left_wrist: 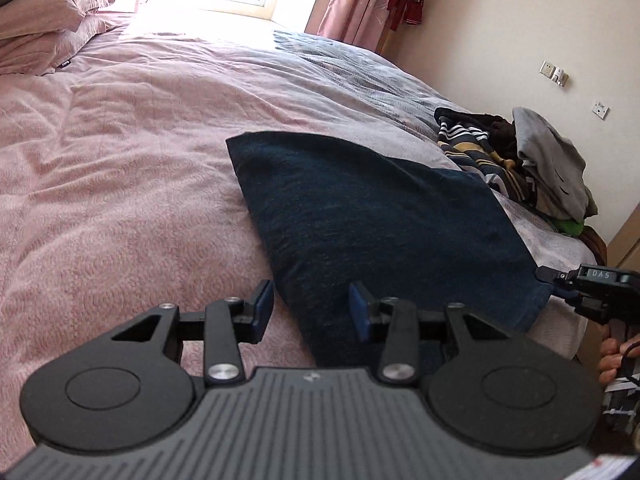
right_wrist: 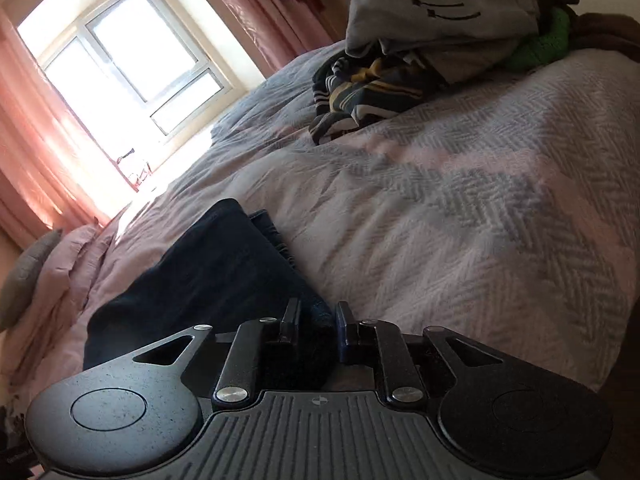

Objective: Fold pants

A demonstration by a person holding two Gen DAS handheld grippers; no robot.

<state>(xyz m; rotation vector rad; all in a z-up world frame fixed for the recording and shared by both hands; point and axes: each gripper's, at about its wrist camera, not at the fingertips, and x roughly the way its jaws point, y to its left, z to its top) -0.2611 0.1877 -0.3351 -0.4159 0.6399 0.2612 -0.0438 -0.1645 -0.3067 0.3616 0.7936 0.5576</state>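
A pair of dark navy pants (left_wrist: 380, 216), soft knitted cloth already folded into a broad slab, lies on a bed with a pink and grey woven bedspread (left_wrist: 120, 200), near its right edge. The left gripper (left_wrist: 311, 307) hovers at the near left corner of the slab, jaws partly apart with the cloth's edge between them, pads not pressing. The right gripper (right_wrist: 316, 320) sits at the near right corner; its jaws stand narrow with the navy cloth between them, though whether the pads truly pinch it cannot be told. In the left wrist view it shows at the far right, with a person's hand (left_wrist: 612, 356) behind it.

This looks like the start of another fold. Next, both grippers would need a firm pinch on the near edge, then a lift toward the far edge.

A heap of unfolded clothes (left_wrist: 532, 160), grey, striped and green, lies farther along on the right, apart from the pants. Pink pillows (left_wrist: 44, 20) rest far left.
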